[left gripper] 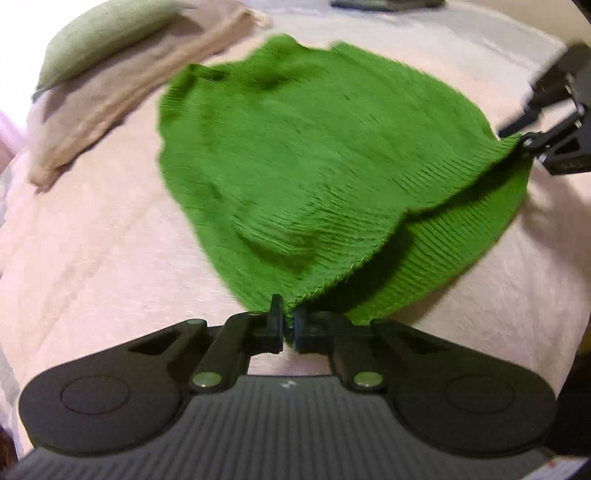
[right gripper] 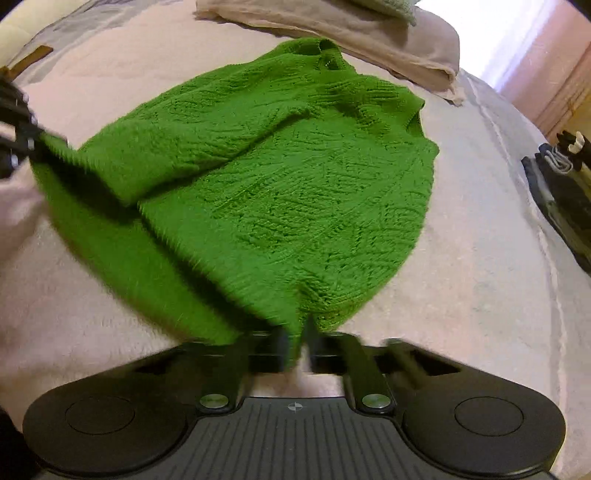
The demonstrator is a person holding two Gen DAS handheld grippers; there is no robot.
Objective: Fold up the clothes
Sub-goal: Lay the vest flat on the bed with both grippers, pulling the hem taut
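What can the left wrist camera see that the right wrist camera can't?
Only the left wrist camera shows the whole green pillow lying on the folded beige blanket.

Only the right wrist camera shows a dark pile of things at the bed's right side, and bright window light.

Both show the green knitted sweater spread on the pink bedcover, with the left hand-held gripper and the right hand-held gripper each shut on a corner of its near edge.

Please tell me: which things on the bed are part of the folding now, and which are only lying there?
In use: green sweater, left claw, right claw, both shut on its hem.
Lying about: beige folded cloth, green pillow, dark items.
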